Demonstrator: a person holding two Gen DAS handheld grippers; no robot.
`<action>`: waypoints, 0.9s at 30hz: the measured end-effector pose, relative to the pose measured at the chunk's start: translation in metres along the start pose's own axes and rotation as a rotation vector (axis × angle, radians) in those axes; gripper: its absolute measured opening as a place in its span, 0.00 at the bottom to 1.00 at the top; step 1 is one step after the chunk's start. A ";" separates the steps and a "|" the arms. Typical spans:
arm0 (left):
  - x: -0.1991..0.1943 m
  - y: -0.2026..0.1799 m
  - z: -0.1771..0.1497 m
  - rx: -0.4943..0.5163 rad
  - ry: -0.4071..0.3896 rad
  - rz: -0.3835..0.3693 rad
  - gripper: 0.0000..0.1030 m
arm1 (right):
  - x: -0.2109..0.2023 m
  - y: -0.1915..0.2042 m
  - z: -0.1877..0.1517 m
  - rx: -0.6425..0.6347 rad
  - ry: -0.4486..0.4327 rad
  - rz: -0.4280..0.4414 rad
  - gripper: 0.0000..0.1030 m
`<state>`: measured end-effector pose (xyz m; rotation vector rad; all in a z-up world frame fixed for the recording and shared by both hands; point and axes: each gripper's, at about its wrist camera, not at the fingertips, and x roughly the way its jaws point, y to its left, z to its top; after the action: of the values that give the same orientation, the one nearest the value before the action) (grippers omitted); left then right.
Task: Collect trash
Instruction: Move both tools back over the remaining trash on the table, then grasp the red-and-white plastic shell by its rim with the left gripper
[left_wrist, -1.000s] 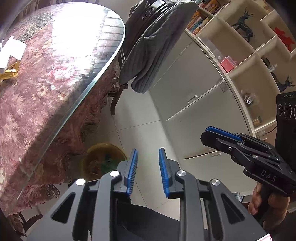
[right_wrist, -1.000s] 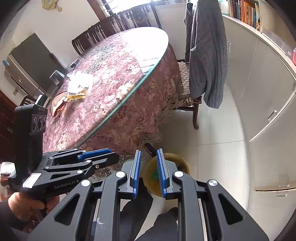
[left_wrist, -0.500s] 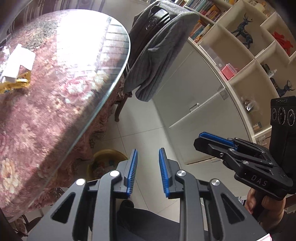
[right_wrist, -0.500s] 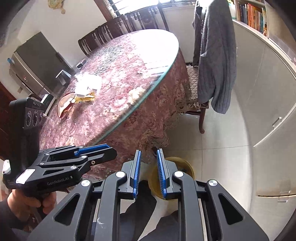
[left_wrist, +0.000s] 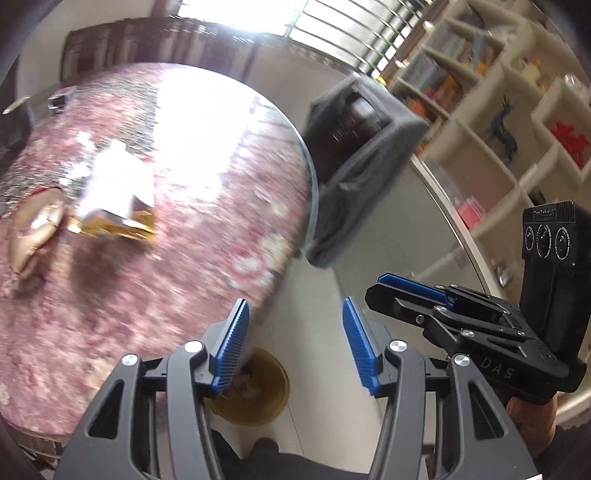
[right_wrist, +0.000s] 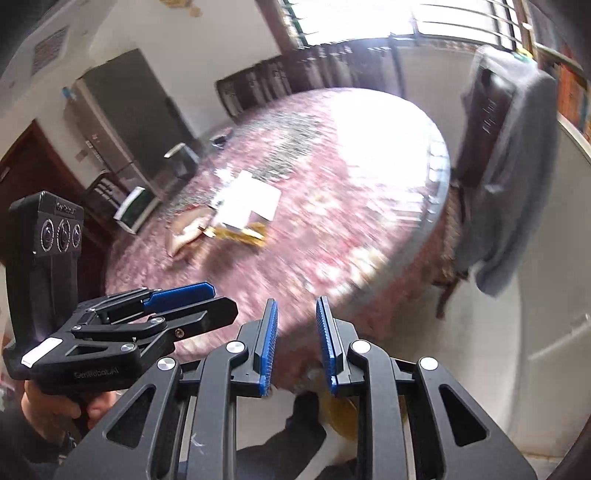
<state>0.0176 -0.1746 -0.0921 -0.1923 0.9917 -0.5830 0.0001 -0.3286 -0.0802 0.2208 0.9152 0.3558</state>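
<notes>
White paper and a gold wrapper (left_wrist: 114, 206) lie on the round table (left_wrist: 207, 236) with the floral cloth, beside a shallow dish (left_wrist: 33, 229); they also show in the right wrist view (right_wrist: 243, 214). A yellow bin (left_wrist: 255, 391) stands on the floor under the table edge, also low in the right wrist view (right_wrist: 341, 413). My left gripper (left_wrist: 295, 332) is open and empty, held above the table edge. My right gripper (right_wrist: 295, 325) is open a little and empty, and it also shows in the left wrist view (left_wrist: 410, 295). Both views are blurred by motion.
A chair with a grey sweater (left_wrist: 362, 166) stands at the table's far right side. White cabinets and open shelves (left_wrist: 498, 147) line the right wall. More dark chairs (right_wrist: 314, 81) stand behind the table. A fridge (right_wrist: 122, 110) stands at the left.
Both grippers have risen and tilted up toward the table top. The left jaws have opened wider, the right ones slightly. The trash on the table has come nearer the middle of both views.
</notes>
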 end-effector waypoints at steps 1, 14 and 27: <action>-0.008 0.010 0.004 -0.016 -0.021 0.010 0.59 | 0.006 0.008 0.008 -0.015 -0.001 0.009 0.25; -0.062 0.156 0.047 -0.238 -0.138 0.156 0.83 | 0.088 0.084 0.083 -0.078 -0.011 0.029 0.65; -0.058 0.235 0.064 -0.254 -0.149 0.251 0.83 | 0.155 0.124 0.112 -0.110 0.055 0.026 0.65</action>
<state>0.1349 0.0459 -0.1114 -0.3265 0.9257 -0.2093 0.1512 -0.1575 -0.0854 0.1221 0.9449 0.4365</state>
